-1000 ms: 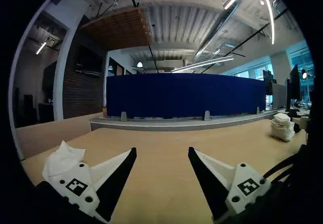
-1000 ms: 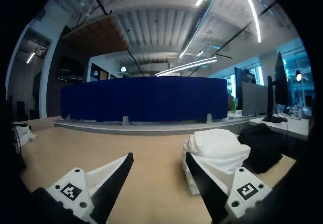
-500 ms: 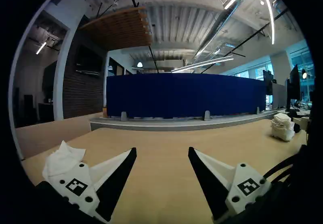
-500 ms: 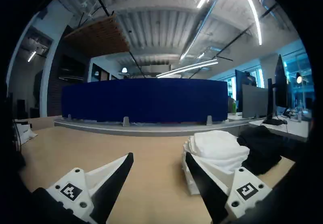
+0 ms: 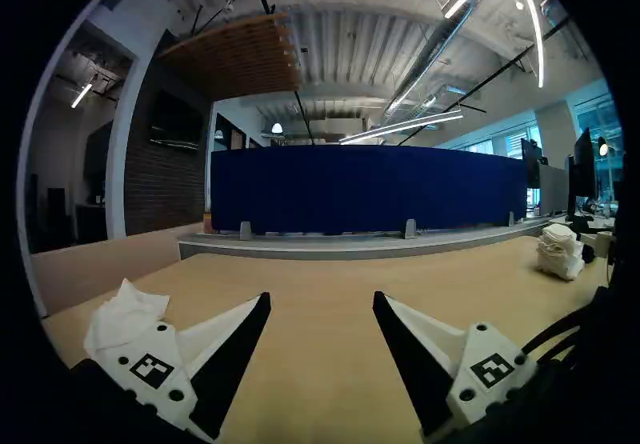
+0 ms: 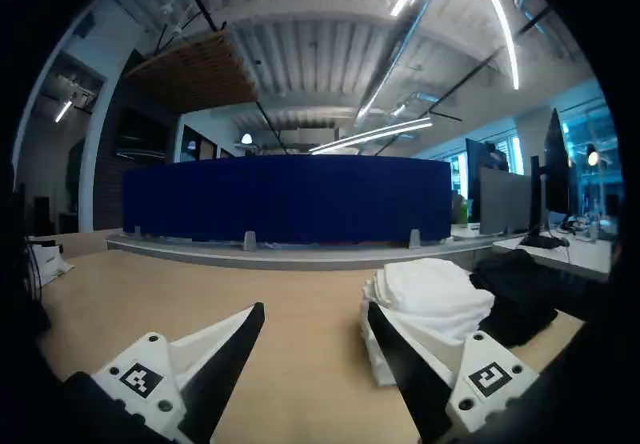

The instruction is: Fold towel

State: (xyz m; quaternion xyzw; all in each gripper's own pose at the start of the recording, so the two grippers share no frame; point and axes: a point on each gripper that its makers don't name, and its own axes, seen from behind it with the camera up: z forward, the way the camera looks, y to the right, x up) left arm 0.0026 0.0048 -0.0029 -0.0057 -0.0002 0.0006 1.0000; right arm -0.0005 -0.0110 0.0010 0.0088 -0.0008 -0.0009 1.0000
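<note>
1. Work surface. A wooden table spans the lower half of both views. A blue partition closes its far edge at 12 o'clock.

2. Finished stock. A stack of folded white towels lies at 4 o'clock in the right gripper view, directly behind that gripper's right-hand finger. It also appears far off at 3 o'clock in the left gripper view. A black cloth pile touches its right side.

3. Workpiece. A crumpled white towel lies on the table at 8 o'clock in the left gripper view, just behind the left-hand finger. Judged by its unfolded state, this is the item to fold.

4. Left gripper. Jaws are spread wide and hold nothing, with bare table between them. Its view matches the frames of the preceding second, so the tool has not moved.

5. Right gripper. Jaws are spread wide and hold nothing. The scene has settled slightly lower in the view than one second ago, then held steady over the last half second.

6. Assessment. Both tools are idle at table level and no fold is in progress. This reads as a pause between towels. The next move probably requires the left gripper to swing toward 8 o'clock and pick up the crumpled towel.
</note>
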